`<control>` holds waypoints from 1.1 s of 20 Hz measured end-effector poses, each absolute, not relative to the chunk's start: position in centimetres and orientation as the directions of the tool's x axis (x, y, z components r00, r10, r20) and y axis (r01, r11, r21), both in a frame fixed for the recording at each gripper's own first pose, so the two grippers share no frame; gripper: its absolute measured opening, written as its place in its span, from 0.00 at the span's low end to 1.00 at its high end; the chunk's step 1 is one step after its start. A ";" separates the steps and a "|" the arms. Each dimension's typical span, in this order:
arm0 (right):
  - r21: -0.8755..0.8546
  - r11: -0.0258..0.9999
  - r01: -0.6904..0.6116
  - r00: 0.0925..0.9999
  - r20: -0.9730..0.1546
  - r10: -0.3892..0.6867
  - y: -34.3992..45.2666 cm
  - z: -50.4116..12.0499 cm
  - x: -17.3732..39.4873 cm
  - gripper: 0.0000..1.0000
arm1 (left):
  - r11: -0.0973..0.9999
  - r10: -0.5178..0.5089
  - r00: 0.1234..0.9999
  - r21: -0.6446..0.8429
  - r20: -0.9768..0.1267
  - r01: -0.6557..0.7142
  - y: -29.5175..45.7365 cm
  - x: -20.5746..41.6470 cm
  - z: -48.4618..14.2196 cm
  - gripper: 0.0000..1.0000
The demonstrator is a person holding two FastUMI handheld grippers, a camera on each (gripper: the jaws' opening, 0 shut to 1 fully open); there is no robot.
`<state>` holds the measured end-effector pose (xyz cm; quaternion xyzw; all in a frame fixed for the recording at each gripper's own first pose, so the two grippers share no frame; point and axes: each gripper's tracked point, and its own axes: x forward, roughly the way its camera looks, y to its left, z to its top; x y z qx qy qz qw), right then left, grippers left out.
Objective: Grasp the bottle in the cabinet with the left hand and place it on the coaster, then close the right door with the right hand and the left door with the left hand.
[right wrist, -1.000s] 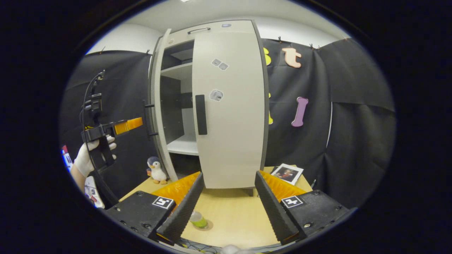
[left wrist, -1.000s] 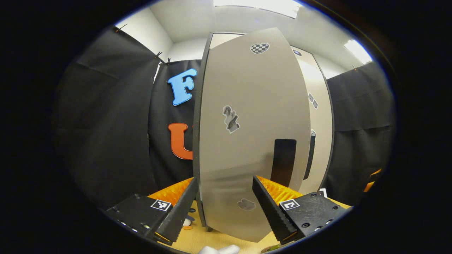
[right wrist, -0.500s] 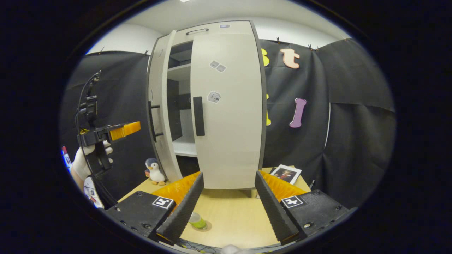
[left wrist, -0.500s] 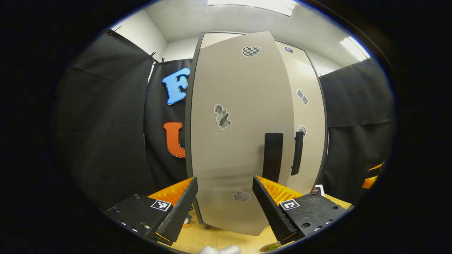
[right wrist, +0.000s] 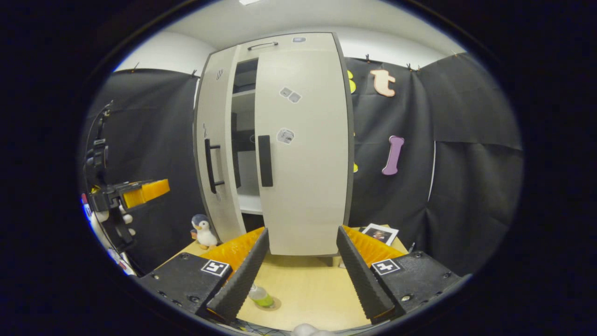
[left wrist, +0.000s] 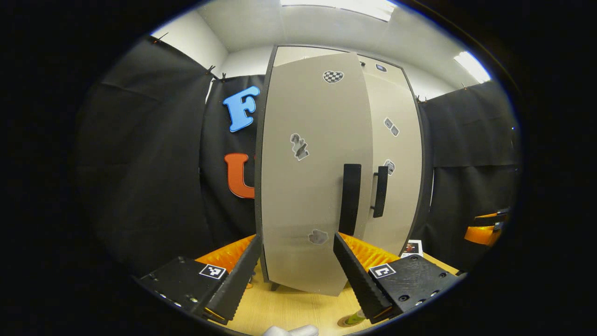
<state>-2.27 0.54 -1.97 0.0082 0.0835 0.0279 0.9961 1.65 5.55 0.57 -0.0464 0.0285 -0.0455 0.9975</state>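
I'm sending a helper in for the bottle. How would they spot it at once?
Find the tall pale cabinet on the wooden table. In front of its doors, the bottle stands on a round coaster. It is the small clear one with green liquid, unlike the penguin toy and the photo farther back.

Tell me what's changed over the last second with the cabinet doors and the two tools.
The left door has swung further toward shut, leaving a narrower gap beside the right door, but it is not fully closed. The left tool has drawn back from the door it was pushing and stays open, holding nothing. The right door stayed closed, the right tool open, the bottle in place on the table.
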 end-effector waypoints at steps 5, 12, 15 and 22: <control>0.029 0.999 -0.038 0.988 -0.147 0.042 0.9 -1.8 -2.1 0.94 | 0.995 -0.055 0.996 -0.089 -0.073 0.049 5.8 -0.5 -0.8 0.95; 0.020 1.000 -0.001 0.994 -0.107 0.003 1.1 -0.7 -2.1 0.96 | 0.998 -0.061 0.997 -0.025 -0.055 0.060 4.1 -2.3 -1.1 0.94; 0.013 1.000 0.002 0.996 -0.093 -0.001 1.3 -0.5 -2.1 0.96 | 0.996 -0.084 0.995 -0.045 -0.056 0.081 2.9 -2.6 -1.1 0.95; 0.006 1.000 0.003 0.996 -0.094 -0.003 1.8 -0.9 -2.1 0.94 | 0.997 -0.069 0.997 -0.039 -0.041 0.067 3.3 -2.9 -0.5 0.94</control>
